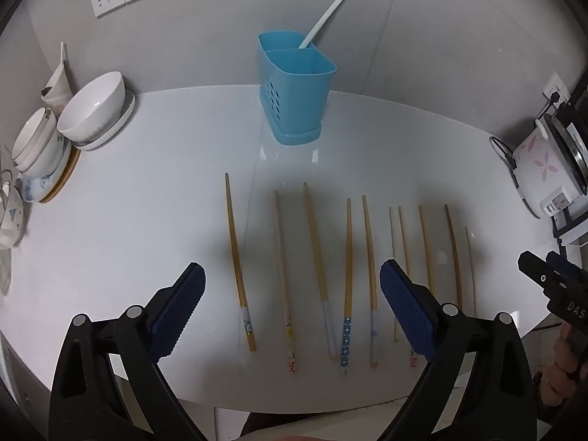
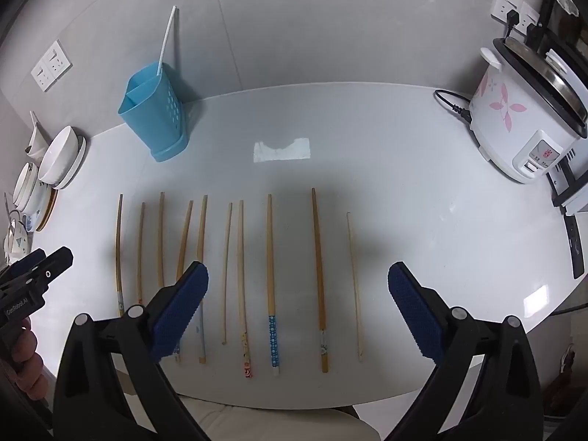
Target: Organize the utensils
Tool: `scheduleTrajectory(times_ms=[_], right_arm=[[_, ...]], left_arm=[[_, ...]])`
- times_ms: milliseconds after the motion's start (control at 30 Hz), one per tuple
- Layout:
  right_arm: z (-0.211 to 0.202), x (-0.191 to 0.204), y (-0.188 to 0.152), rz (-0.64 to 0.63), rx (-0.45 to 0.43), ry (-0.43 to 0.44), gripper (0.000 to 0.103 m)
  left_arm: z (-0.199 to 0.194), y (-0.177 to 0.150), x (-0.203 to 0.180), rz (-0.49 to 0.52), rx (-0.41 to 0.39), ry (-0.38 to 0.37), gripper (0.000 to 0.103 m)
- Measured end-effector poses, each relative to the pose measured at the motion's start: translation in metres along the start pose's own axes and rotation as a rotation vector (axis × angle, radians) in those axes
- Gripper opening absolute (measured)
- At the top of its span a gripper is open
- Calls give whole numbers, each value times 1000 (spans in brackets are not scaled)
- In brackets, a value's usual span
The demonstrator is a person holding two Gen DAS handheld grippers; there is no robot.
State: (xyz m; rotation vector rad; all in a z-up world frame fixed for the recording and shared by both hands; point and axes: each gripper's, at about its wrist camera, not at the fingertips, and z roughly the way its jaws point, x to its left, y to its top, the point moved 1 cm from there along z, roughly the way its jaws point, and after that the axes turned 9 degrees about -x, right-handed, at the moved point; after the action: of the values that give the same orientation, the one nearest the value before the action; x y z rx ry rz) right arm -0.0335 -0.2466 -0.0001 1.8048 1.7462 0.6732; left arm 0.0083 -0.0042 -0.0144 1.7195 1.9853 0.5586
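Several wooden chopsticks (image 1: 316, 253) (image 2: 270, 257) lie side by side in a row on the white table. A blue two-part utensil holder (image 1: 294, 92) (image 2: 154, 110) stands behind them, with a white straw-like stick (image 1: 325, 18) (image 2: 166, 40) leaning in its far compartment. My left gripper (image 1: 290, 279) hovers open above the left part of the row, nothing between its blue pads. My right gripper (image 2: 297, 283) hovers open above the right part of the row, also holding nothing. Each gripper shows at the edge of the other's view, as the right gripper (image 1: 551, 286) and the left gripper (image 2: 33, 279).
Stacked white bowls and plates (image 1: 92, 110) (image 2: 58, 158) sit at the table's left edge. A white rice cooker with pink flowers (image 2: 522, 110) (image 1: 544, 161) stands at the right with its cord. A pale tape patch (image 2: 281, 149) marks the table's middle. A person's hand (image 2: 22, 360) grips the left handle.
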Motion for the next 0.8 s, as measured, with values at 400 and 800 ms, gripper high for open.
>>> scheduleTrajectory(times_ms=[400,800], right_arm=[[4,3,-6,-7,5,1,95],[7,3,-9,-5,10,0,95]], left_arm=[[1,1,-5,10,14,14,94],[6,1,-3,-1,31,13,94]])
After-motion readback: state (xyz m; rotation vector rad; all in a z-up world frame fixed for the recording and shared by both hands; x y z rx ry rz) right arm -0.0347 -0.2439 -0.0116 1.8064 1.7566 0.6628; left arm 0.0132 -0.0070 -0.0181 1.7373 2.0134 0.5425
